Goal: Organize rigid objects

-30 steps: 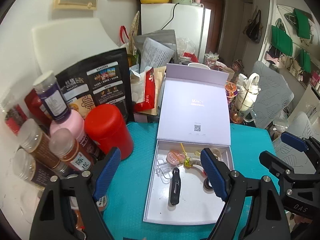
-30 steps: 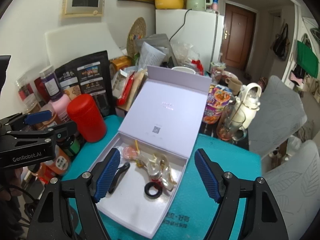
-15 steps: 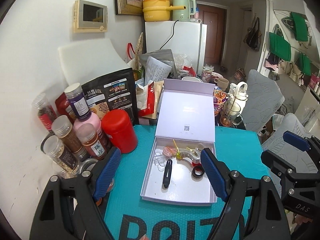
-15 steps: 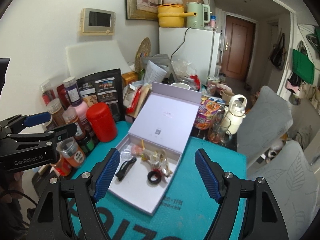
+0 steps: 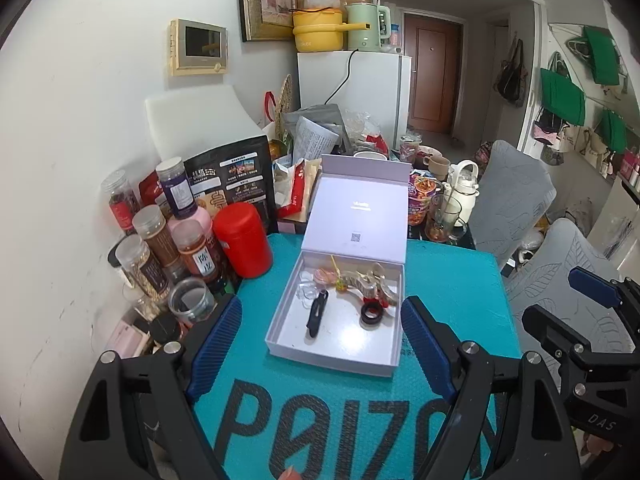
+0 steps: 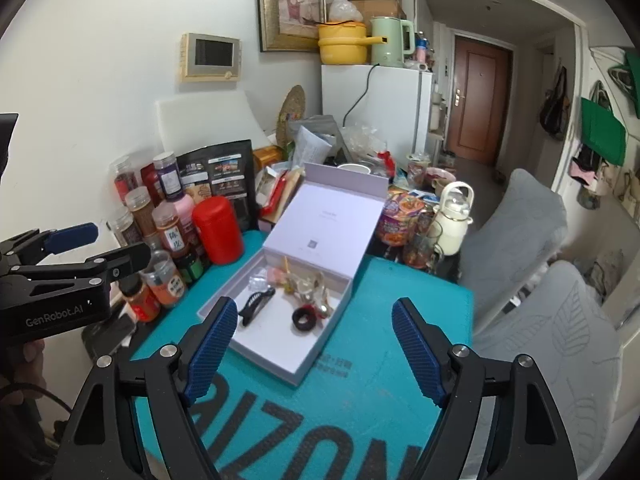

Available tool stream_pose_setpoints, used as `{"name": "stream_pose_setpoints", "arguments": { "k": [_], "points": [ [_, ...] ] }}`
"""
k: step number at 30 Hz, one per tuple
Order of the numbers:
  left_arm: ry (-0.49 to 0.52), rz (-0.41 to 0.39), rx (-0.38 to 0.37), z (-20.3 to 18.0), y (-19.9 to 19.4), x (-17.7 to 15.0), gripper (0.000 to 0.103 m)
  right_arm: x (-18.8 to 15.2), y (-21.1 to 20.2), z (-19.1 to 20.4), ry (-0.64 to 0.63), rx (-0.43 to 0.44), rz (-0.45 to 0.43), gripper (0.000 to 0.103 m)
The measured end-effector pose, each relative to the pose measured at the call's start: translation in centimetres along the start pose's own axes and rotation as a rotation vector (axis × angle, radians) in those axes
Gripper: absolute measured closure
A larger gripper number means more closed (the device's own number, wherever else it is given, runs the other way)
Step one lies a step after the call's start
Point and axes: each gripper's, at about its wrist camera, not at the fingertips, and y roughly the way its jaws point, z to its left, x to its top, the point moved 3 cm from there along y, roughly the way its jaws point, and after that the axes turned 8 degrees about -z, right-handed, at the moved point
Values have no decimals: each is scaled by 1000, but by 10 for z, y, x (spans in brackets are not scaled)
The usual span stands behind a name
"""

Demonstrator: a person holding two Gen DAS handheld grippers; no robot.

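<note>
A white box [image 5: 352, 340] lies open on the teal mat [image 5: 452, 280], its lid standing up at the back. Inside are a black hair clip [image 5: 316, 316], a black ring [image 5: 371, 314], a beige hair claw [image 5: 372, 284] and a few small trinkets. My left gripper [image 5: 321, 306] hangs open above the mat, short of the box's near wall, with nothing between its fingers. My right gripper [image 6: 314, 308] is likewise open and empty, in front of the box [image 6: 280, 368], where the clip [image 6: 256, 304] and ring [image 6: 305, 319] show. Each gripper appears in the other's view: right [image 5: 568, 304], left [image 6: 100, 246].
A red canister [image 5: 242, 240], several spice jars [image 5: 154, 236] and a black pouch [image 5: 232, 180] crowd the left side by the wall. A glass mug [image 5: 442, 218], white kettle [image 5: 464, 188] and snack cup stand behind the mat. Grey chairs [image 5: 512, 196] stand at the right.
Both grippers have drawn back and upward from the box, which now looks smaller and farther. The lettering on the mat has come into view. Neither gripper holds anything.
</note>
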Motion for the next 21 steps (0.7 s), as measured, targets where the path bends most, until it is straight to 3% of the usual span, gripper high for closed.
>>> {"name": "stream_pose_setpoints", "arguments": {
  "k": [9,21],
  "points": [
    [-39,24,14,-21,-30,-26,21,-23,-32,-20,-19,-1,14,21],
    [-32,48,0,-39,-37,-37,21,-45,-46,-36,20,-3,61,20]
  ]
}}
